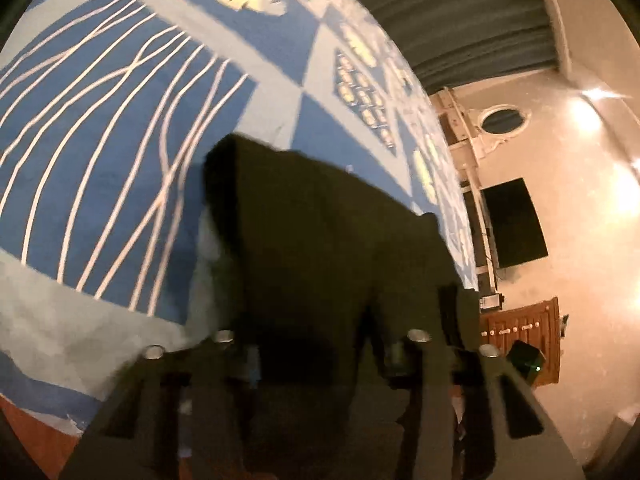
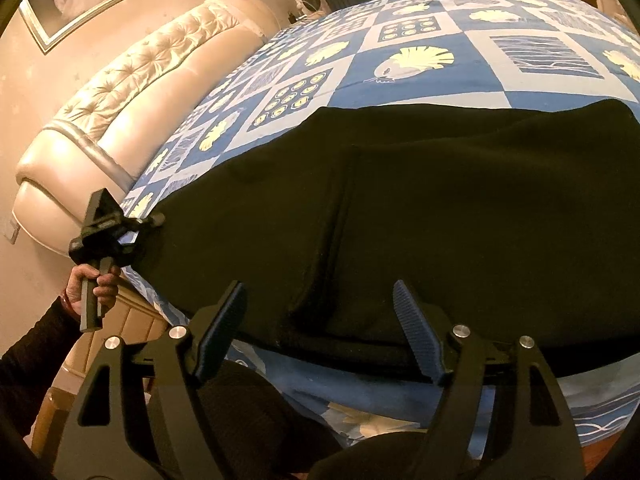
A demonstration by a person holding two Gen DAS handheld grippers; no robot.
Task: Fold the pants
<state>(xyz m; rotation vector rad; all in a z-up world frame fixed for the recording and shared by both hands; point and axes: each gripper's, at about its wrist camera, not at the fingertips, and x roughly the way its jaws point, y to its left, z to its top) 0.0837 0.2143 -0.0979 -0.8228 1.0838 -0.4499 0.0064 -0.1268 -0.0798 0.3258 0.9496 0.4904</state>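
Pants (image 2: 440,208) — left tool (image 2: 158,220) gripping edge

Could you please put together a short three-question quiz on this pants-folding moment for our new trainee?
1. True or false: the right gripper is clamped shut on the pants.
2. Which gripper is at the end of the pants nearer the headboard? A) left B) right
3. Fill in: the pants lie on a blue and white patterned ____.

Key: 1. False; its jaws stand open just short of the near edge. 2. A; the left gripper is at that end. 3. Bedspread.
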